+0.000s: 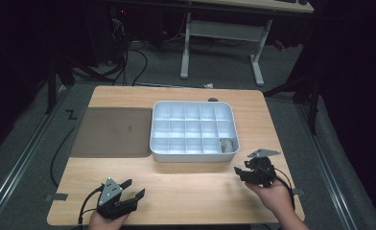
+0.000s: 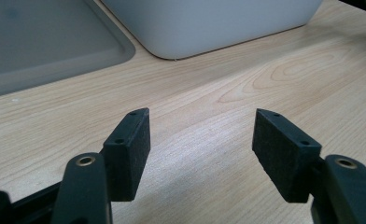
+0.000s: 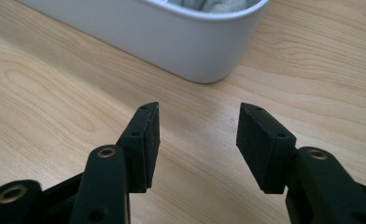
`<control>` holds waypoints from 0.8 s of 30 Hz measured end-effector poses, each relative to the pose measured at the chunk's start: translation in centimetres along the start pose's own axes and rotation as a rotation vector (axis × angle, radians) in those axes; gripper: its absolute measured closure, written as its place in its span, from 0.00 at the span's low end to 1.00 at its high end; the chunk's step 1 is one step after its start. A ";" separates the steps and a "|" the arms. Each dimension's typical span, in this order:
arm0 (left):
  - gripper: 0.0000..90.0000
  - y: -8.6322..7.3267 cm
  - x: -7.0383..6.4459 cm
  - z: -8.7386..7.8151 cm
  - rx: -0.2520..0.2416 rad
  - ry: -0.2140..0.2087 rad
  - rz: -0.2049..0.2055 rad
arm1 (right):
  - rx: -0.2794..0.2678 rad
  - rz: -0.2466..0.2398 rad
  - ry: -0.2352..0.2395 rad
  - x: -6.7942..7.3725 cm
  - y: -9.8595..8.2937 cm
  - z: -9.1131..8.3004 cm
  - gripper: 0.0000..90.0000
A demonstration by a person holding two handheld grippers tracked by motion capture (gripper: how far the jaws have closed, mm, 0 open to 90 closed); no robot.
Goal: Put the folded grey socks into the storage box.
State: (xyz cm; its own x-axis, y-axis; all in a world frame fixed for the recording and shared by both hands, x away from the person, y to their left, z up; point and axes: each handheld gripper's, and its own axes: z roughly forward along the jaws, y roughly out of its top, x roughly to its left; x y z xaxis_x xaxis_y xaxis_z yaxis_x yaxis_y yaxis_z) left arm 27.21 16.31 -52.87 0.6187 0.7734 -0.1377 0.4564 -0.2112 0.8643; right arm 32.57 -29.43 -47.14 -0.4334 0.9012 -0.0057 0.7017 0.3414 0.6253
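Tray (image 1: 194, 128) grid visible from high view; we see grey item (image 3: 214, 4) close-up via right gripper (image 3: 197, 122). Both grippers' jaws apart, left gripper (image 2: 200, 133) too.

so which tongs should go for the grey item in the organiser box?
Right tongs, probably: open and empty beside the white compartment box's near-right corner, where the grey item lies.

White compartment tray (image 1: 194, 128) sits mid-table, grey object (image 1: 226, 144) inside.
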 end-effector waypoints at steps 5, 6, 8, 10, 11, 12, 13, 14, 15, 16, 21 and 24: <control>0.42 0.0 0.1 0.2 0.003 -0.004 -0.004 | -0.124 0.005 0.005 1.7 -2.9 0.7 0.53; 0.42 0.0 0.1 0.3 0.002 -0.006 -0.006 | -0.155 0.011 0.011 2.2 -3.6 0.9 0.53; 0.42 0.0 0.0 0.4 0.001 -0.008 -0.004 | -0.195 0.056 0.027 2.7 -4.4 1.1 0.53; 0.42 0.0 -0.2 0.5 0.003 -0.006 -0.001 | -0.241 0.107 0.052 3.4 -5.5 1.2 0.53; 0.42 0.0 -0.2 0.6 0.005 -0.004 -0.002 | -0.259 0.124 0.056 3.6 -5.9 1.2 0.52; 0.42 0.0 -0.2 0.7 0.009 -0.004 -0.008 | -0.301 0.144 0.052 3.8 -6.6 1.0 0.53; 0.42 0.0 -0.3 0.8 0.008 -0.007 -0.013 | -0.330 0.176 0.047 4.0 -7.3 0.8 0.53; 0.42 0.0 -0.4 0.8 0.006 -0.007 -0.012 | -0.313 0.162 0.073 4.0 -7.6 0.7 0.51; 0.42 0.0 -0.5 0.9 0.010 -0.004 -0.005 | -0.307 0.135 0.056 4.0 -7.8 0.5 0.51; 0.42 0.0 -0.6 0.9 0.013 -0.004 -0.005 | -0.314 0.125 0.033 3.8 -8.0 0.3 0.51; 0.42 0.3 -1.0 1.1 0.010 -0.006 0.002 | -0.314 0.144 0.042 3.0 -8.3 0.3 0.51; 0.41 0.3 -1.2 1.0 0.004 -0.007 0.010 | -0.321 0.147 0.043 2.9 -8.1 0.3 0.51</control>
State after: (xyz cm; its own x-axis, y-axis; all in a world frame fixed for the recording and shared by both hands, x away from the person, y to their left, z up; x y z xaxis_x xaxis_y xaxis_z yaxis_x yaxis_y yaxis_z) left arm 27.25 14.76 -52.96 0.6278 0.7671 -0.1324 0.4529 -0.2216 0.8636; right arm 25.77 -29.47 -52.51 -0.3691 0.9201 0.1314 0.5482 0.1014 0.8302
